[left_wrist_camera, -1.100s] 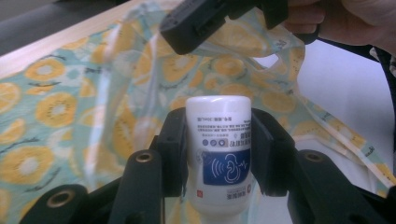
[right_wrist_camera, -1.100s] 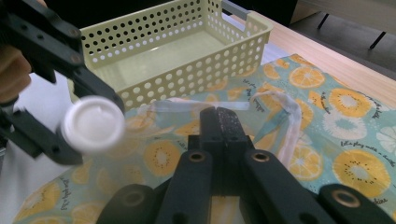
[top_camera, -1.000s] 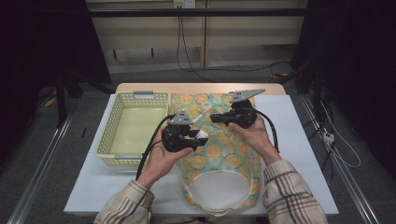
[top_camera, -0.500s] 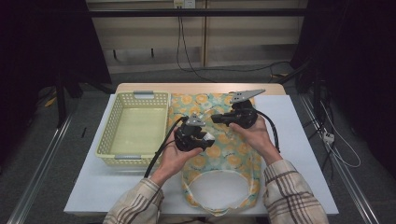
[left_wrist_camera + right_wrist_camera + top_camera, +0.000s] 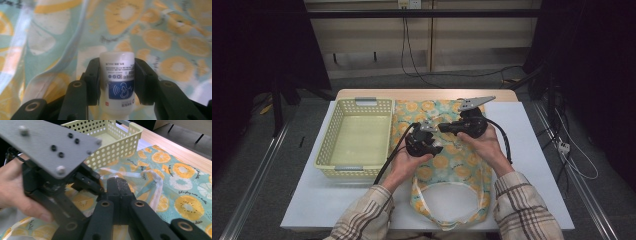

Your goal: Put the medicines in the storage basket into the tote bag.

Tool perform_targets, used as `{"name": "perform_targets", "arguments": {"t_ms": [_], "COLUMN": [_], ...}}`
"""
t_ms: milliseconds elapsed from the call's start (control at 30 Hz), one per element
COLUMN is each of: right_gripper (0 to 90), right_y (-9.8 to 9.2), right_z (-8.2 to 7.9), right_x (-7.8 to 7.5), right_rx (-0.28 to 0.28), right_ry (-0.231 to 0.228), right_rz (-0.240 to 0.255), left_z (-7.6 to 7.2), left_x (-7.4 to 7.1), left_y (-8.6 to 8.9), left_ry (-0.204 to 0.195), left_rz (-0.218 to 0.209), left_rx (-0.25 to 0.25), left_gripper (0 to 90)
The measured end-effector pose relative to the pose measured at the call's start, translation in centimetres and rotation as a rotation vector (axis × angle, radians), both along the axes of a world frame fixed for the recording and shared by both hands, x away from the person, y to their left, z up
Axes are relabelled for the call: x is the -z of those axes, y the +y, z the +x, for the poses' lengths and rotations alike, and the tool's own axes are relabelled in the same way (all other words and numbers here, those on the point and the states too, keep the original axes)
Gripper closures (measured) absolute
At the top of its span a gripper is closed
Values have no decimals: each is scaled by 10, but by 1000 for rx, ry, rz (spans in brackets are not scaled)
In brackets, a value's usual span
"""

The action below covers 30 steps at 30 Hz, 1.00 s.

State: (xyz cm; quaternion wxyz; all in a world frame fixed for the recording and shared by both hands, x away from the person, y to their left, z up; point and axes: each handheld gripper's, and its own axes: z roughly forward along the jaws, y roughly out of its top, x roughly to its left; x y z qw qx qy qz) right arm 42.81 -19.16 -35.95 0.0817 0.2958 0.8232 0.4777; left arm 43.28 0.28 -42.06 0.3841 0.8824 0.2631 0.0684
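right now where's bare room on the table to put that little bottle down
Free: the white tabletop right of the fruit-print bag, the front-left corner below the yellow basket, and the basket's bare floor. Crowded: the bag's middle, where the left gripper holds the bottle beside the right gripper.

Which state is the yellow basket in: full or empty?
Empty: the high view shows the yellow basket's bare floor, nothing inside.

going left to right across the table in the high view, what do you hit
yellow basket → left gripper holding a white bottle → right gripper, over the citrus-print bag → bare white table
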Motion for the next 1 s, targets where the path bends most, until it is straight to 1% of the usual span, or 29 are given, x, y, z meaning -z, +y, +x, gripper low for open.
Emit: {"name": "perform_targets", "arguments": {"t_ms": [33, 67, 100, 133, 233, 333, 400, 433, 467, 500, 567, 633, 667, 700, 733, 767, 800, 833, 867, 933, 1000], "right_gripper": [900, 900, 900, 900, 900, 900, 900, 900, 900, 900, 900, 900, 900, 900, 900, 900, 900, 900, 900, 900, 900], "right_y": [0, 0, 1, 1, 1, 0, -1, -1, -1, -2, -3, -4, -5, -5, -6, -6, -6, -6, -6, -6, -7], "right_z": [0, 1, 1, 1, 1, 1, 1, 1, 1, 1, 1, 1, 1, 0, 0, 0, 0, 0, 0, 0, 0], "right_x": [0, 1, 1, 2, 3, 4, 4, 5, 5, 6, 7, 9, 9, 9, 9, 9, 8, 8, 8, 8, 8], "right_rx": [0, 1, 2, 3, 5, 4, 4, 4, 6, 8, 10, 13, 14, 15, 15, 15, 14, 15, 16, 15, 18], "right_ry": [0, 1, 2, 4, 9, 8, 10, 9, 9, 11, 12, 17, 18, 18, 16, 16, 15, 14, 13, 12, 12], "right_rz": [1, 3, 1, -1, -3, -4, -5, -5, -2, -2, -1, 1, 1, 1, 1, 1, 1, 3, 5, 4, 6], "left_z": [2, 3, 4, 5, 4, 4, 5, 5, 5, 5, 6, 5, 5, 4, 4, 4, 3, 3, 3, 2, -2], "left_x": [2, 4, 6, 9, 14, 18, 20, 21, 22, 23, 26, 28, 29, 29, 29, 28, 26, 24, 22, 18, 13], "left_y": [0, -1, -2, -4, -8, -10, -10, -10, -10, -11, -12, -14, -14, -14, -15, -14, -14, -13, -12, -10, -8], "left_ry": [7, 6, 13, 20, 30, 28, 26, 24, 20, 21, 27, 31, 34, 35, 33, 40, 44, 47, 59, 55, 47], "left_rz": [-7, 1, -6, -5, 18, 28, 49, 52, 63, 60, 70, 73, 74, 71, 74, 63, 55, 48, 27, 20, 14], "left_rx": [-5, -14, -9, -4, 10, 14, 10, 9, 17, 14, 22, 21, 29, 30, 25, 18, 9, 8, 13, 27, 35], "left_gripper": [602, 602, 602, 602, 602, 601, 601, 600, 600, 599, 598, 596, 593, 579, 545, 518, 513, 483, 433, 412, 359]}}
